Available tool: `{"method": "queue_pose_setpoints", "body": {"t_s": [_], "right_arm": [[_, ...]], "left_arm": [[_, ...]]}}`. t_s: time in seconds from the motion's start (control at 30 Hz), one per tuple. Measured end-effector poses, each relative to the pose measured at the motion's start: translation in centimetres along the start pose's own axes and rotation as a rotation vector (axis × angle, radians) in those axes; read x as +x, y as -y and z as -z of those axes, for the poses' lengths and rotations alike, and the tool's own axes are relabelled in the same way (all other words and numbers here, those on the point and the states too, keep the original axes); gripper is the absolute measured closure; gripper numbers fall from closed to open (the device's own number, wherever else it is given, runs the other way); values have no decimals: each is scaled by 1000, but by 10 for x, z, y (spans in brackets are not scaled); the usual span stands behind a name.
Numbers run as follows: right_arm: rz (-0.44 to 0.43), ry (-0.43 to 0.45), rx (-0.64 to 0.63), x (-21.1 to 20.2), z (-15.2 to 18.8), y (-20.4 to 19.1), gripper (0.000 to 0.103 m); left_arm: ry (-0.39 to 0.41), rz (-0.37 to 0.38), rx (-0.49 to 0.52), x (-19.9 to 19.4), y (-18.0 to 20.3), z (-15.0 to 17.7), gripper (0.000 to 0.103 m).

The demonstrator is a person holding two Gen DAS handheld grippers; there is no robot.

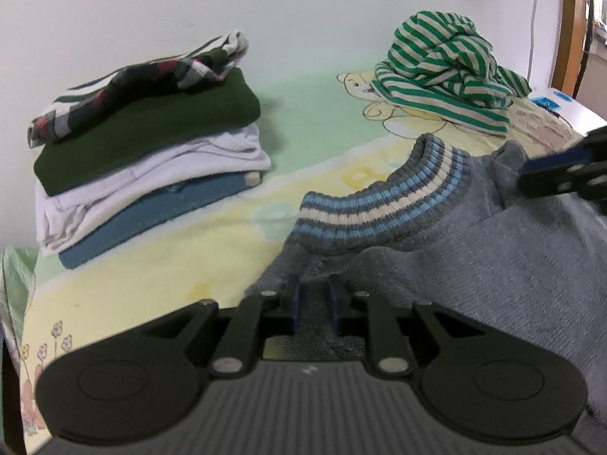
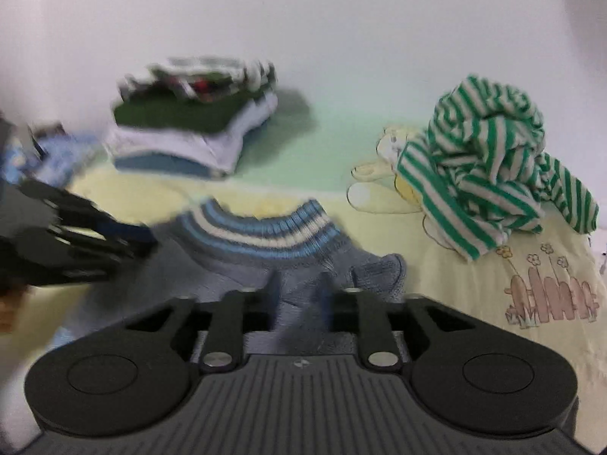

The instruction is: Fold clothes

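Nearest, the left claw (image 1: 314, 305) and right claw (image 2: 299, 295) each pinch the grey sweater (image 1: 493, 265), folded stack (image 1: 148, 144) at 10 o'clock, striped shirt (image 1: 447, 64) at 1.

This is a home bedroom. The surface under the left gripper (image 1: 315, 305) is a soft bedsheet (image 1: 151, 276) in pale yellow and green, printed with cartoon bears, flowers and a fence, the sort used on a child's bed. It runs up against a plain white wall (image 1: 303, 7). Ahead and to the left of that gripper sits a stack of folded clothes (image 1: 148, 144); ahead and to the right lies a crumpled green-striped garment (image 1: 447, 64). A wooden frame (image 1: 573, 26) stands far right.
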State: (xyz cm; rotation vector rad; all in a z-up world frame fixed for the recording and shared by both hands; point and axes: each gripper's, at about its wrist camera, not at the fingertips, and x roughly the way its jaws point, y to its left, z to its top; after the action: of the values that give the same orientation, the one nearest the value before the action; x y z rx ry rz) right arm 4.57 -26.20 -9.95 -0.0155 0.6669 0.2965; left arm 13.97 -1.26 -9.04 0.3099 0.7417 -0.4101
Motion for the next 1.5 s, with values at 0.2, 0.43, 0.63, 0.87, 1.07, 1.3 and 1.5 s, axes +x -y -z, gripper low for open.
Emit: {"method": "queue_pose_setpoints", "body": {"t_s": [0.2,0.43,0.63,0.87,1.07,1.3,1.5], "right_arm": [[185,-56,146,-39,42,65,66],[271,-30,446,-66,65,136,57],[278,18,448,-66,69,136,103],[278,59,577,-80,75,167,83],[242,43,514,-67,77,146,55],[324,23,356,-57,78,134,97],[365,36,377,-61,76,149,91]], "left_arm": [[-2,-22,24,1,5,-1,83],[-11,-32,13,2,7,-3,83],[-4,-94,78,3,26,-1,91],[-20,-138,66,6,31,-7,89],[2,-122,-5,-20,25,-5,70],[20,-154,-40,-70,17,15,62],[-24,-121,-128,-145,20,68,55]]}}
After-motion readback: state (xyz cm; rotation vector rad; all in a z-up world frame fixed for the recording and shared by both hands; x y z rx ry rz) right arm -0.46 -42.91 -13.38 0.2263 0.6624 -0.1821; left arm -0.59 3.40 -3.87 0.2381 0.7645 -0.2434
